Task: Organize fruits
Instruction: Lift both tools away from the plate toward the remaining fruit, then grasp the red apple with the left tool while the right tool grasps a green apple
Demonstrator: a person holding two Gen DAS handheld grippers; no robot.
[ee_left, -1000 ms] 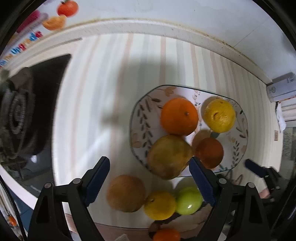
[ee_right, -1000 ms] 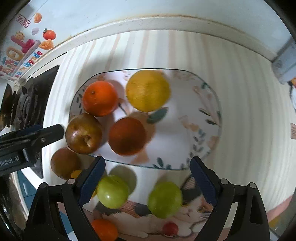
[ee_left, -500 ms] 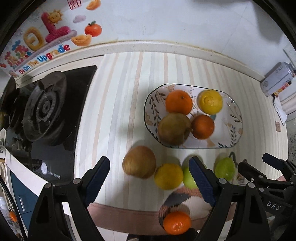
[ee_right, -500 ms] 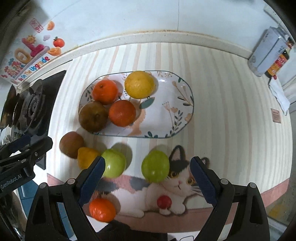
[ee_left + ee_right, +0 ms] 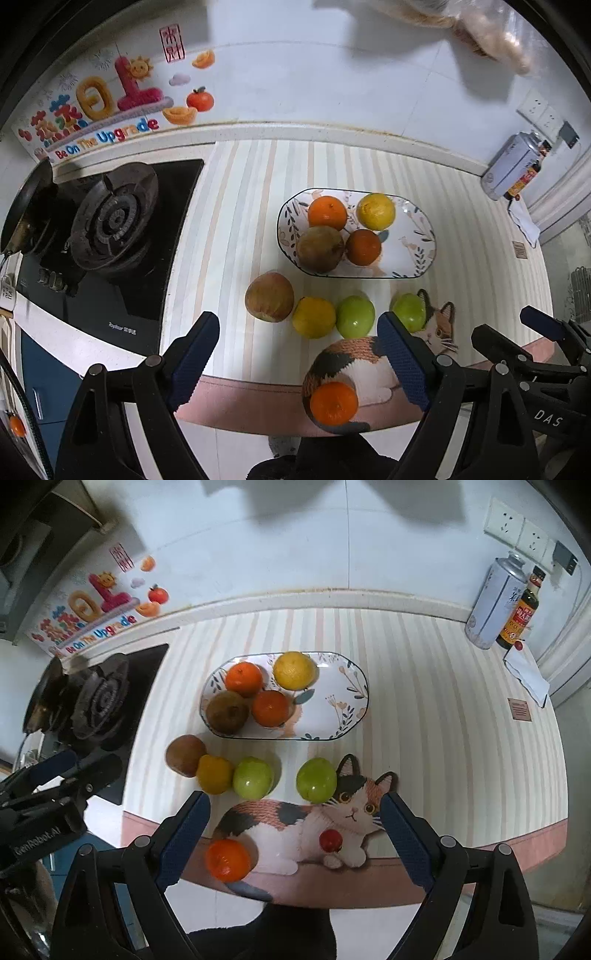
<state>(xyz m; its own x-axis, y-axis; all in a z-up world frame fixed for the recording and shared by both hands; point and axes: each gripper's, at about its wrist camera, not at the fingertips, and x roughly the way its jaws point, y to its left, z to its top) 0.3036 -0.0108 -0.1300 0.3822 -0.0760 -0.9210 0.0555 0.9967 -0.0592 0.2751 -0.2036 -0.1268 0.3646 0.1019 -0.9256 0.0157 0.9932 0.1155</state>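
Note:
An oval floral plate (image 5: pixel 413 258) (image 5: pixel 340 709) on the striped mat holds two oranges (image 5: pixel 327 213) (image 5: pixel 270 708), a yellow citrus (image 5: pixel 376 211) (image 5: pixel 294 670) and a brown pear (image 5: pixel 320 249) (image 5: pixel 227 713). In front of it lie a brown fruit (image 5: pixel 269 296) (image 5: pixel 185 755), a yellow citrus (image 5: pixel 313 317) (image 5: pixel 214 774), two green apples (image 5: pixel 355 316) (image 5: pixel 316 779) and an orange (image 5: pixel 334 402) (image 5: pixel 227 860) near the counter edge. My left gripper (image 5: pixel 299 362) and right gripper (image 5: pixel 293 843) are both open and empty, held back above the front edge.
A gas stove (image 5: pixel 110 221) (image 5: pixel 92 709) sits to the left. A spray can (image 5: pixel 511 166) (image 5: pixel 493 603) and a sauce bottle (image 5: pixel 519 614) stand at the back right by the wall. A cat picture (image 5: pixel 314 823) is on the mat's front.
Both grippers have pulled back and up from the plate, so the whole counter now shows. The fruits have not moved.

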